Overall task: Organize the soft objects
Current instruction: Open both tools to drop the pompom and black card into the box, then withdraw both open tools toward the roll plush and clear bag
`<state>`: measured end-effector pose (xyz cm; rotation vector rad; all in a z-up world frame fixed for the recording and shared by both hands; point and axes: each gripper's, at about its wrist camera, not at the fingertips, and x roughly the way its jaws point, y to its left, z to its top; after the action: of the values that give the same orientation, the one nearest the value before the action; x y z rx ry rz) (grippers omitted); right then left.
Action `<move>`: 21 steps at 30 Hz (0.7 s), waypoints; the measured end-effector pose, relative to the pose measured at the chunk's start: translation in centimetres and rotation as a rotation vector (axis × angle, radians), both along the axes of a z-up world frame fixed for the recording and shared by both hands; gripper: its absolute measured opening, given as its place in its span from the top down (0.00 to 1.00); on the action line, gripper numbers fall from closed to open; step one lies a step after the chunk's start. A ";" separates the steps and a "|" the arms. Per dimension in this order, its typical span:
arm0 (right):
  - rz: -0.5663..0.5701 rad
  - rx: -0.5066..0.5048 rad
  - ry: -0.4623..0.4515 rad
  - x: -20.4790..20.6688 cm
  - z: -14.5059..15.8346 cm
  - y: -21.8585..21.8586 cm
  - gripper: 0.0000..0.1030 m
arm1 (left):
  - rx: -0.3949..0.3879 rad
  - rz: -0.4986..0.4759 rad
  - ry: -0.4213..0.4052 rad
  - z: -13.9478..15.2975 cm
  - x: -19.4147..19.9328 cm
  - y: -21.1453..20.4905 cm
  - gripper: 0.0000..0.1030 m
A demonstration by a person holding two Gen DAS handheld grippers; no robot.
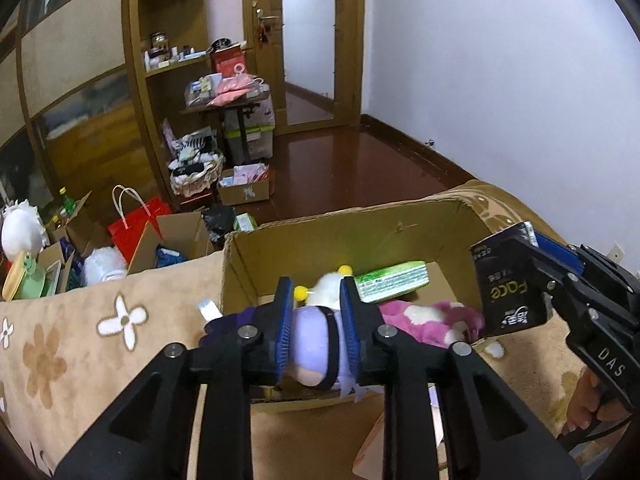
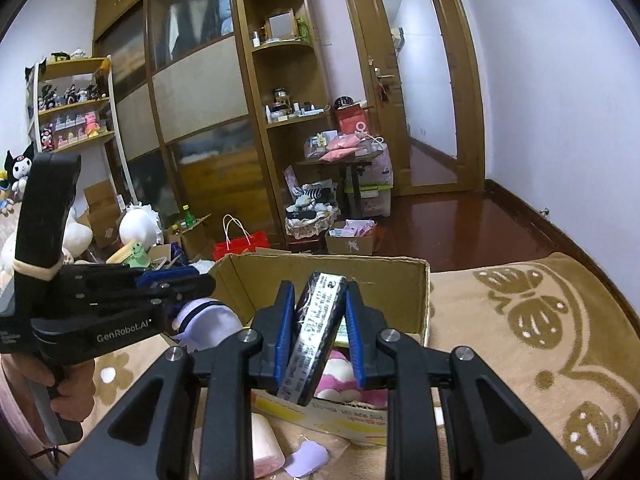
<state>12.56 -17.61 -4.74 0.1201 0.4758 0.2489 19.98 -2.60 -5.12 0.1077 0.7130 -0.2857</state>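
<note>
My left gripper [image 1: 316, 300] is shut on a purple and white plush toy [image 1: 314, 336] and holds it over the near rim of an open cardboard box [image 1: 404, 232] on the bed. My right gripper [image 2: 319, 306] is shut on a black tissue pack [image 2: 318, 328] and holds it above the box's right side; the pack also shows in the left wrist view [image 1: 508, 284]. Inside the box lie a pink and white plush [image 1: 432, 318] and a green tissue pack [image 1: 394, 280]. The left gripper and its plush [image 2: 208, 316] show at the left of the right wrist view.
A tan flowered blanket [image 1: 80, 340] covers the bed. A pink tissue roll [image 2: 264, 448] and a small purple item [image 2: 306, 460] lie before the box. Beyond the bed the floor holds boxes, a red bag [image 1: 136, 224], a basket and plush toys. A wardrobe and door stand behind.
</note>
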 end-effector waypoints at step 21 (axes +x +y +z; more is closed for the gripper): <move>-0.007 0.032 0.032 -0.7 1.2 -0.4 0.05 | -0.012 0.107 -0.046 2.1 -2.6 3.2 0.09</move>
<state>11.85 -17.97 -3.52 0.1568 0.5028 0.2479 17.38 0.58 -3.03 0.0642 0.6687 -0.1841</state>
